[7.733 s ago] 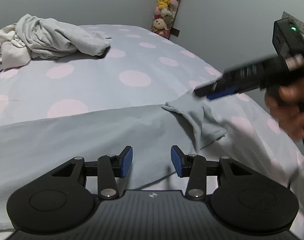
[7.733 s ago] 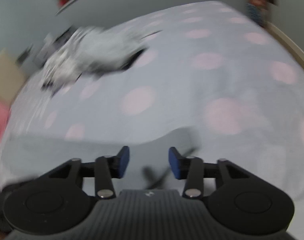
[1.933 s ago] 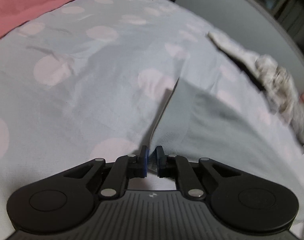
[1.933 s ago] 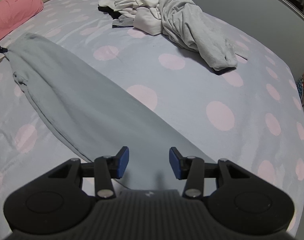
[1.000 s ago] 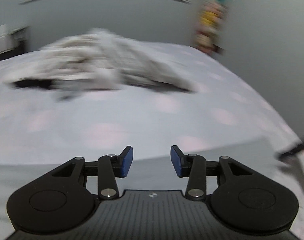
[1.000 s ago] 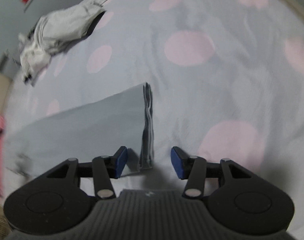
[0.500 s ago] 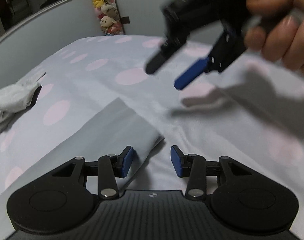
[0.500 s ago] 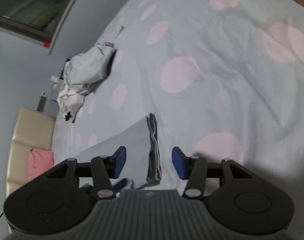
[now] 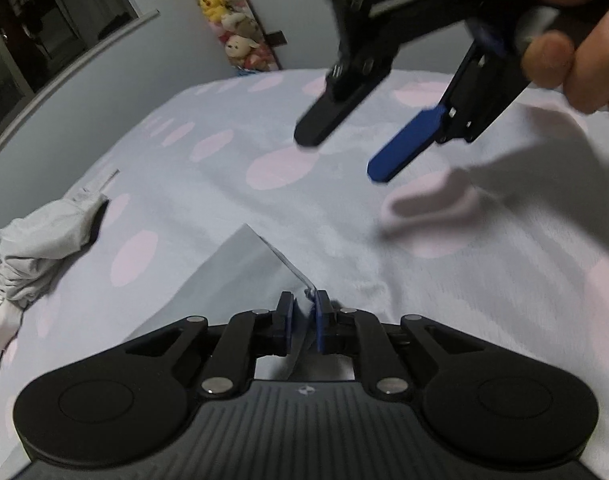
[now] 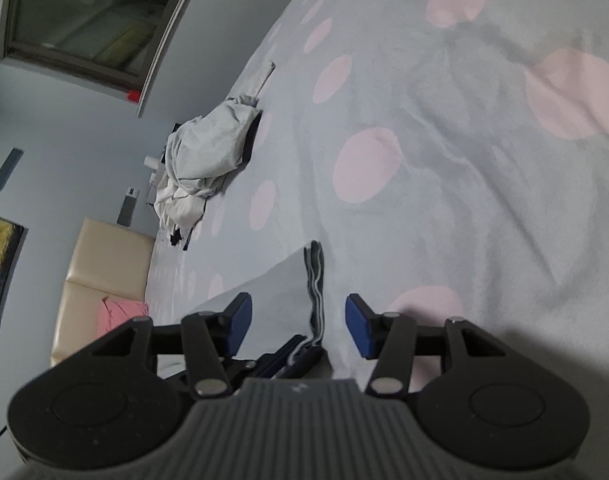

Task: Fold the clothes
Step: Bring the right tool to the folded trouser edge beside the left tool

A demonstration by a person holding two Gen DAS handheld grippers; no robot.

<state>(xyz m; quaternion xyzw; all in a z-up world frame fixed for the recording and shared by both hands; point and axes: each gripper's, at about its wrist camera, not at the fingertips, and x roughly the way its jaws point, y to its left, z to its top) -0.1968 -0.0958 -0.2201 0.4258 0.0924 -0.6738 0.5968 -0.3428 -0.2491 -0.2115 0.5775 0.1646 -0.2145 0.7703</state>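
A long grey garment [image 9: 232, 276] lies flat on the polka-dot bed [image 9: 444, 300], its layered hem [image 10: 314, 280] facing me. My left gripper [image 9: 303, 316] sits low at the hem's near corner, jaws closing, and the blue pads pinch that corner of fabric. In the right wrist view the left gripper's tips [image 10: 300, 354] show at the same corner, just under my right gripper [image 10: 298, 320]. The right one is open, its fingers straddling the hem from above without touching it. From the left wrist view, the right gripper [image 9: 344, 152] hovers over the bed, held by a hand [image 9: 572, 40].
A heap of pale crumpled clothes [image 9: 28, 252] [image 10: 208, 152] lies further along the bed. A beige headboard [image 10: 100, 264] and a pink pillow [image 10: 120, 314] mark the bed's far end. Plush toys [image 9: 232, 12] hang on the wall beyond the bed.
The left gripper's jaws, open around the garment's corner half a second ago, have come together on it. The right gripper has drawn a little nearer over the hem.
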